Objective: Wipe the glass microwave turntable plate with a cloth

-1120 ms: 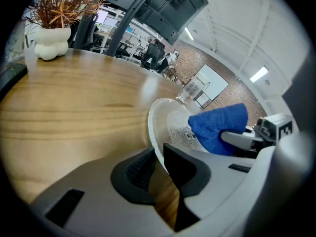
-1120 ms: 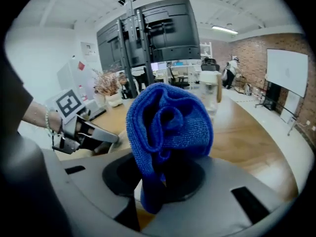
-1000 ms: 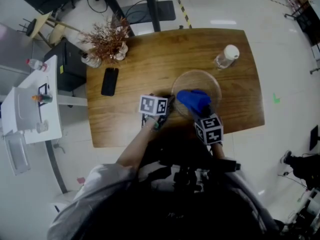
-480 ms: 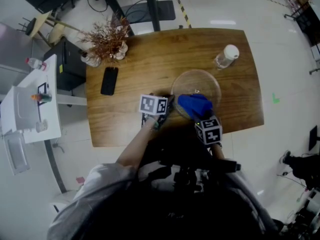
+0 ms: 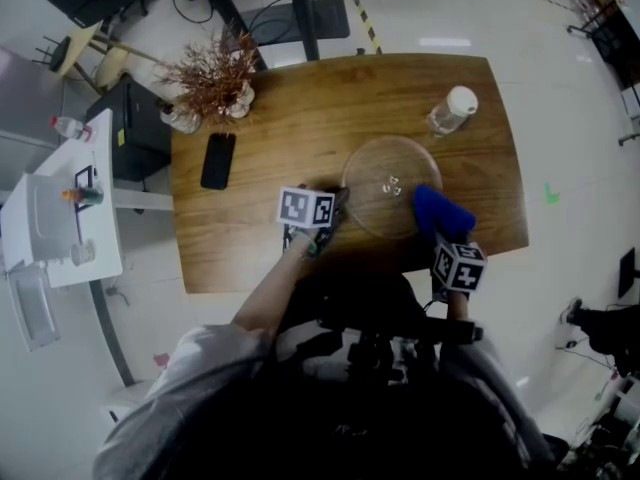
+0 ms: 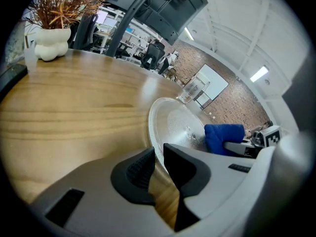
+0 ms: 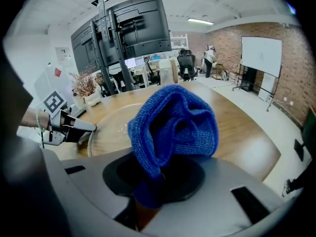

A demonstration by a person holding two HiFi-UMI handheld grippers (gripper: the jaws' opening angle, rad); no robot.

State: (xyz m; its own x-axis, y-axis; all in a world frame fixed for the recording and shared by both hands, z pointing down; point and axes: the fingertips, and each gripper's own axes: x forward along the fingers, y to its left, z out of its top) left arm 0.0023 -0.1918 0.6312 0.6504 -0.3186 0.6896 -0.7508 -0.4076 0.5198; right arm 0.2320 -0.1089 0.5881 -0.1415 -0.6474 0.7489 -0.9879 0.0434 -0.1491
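Head view: glass plate (image 5: 365, 173) lies flat on the wooden table (image 5: 250, 248), right of centre. Left gripper (image 5: 339, 202) sits on its rim at 9 o'clock. Right gripper (image 5: 440, 236) is at 4 o'clock with the blue cloth (image 5: 440, 211) bunched over the rim edge; contact unclear. Bottle (image 5: 452, 110) is at the plate's 1 o'clock, phone (image 5: 218, 161) well apart at 9. Left gripper view: jaws nearly together, pinching the plate rim; cloth across the plate at 3 o'clock. Right gripper view: jaws clamped on the cloth, wad standing up out of them; plate at 9 o'clock.
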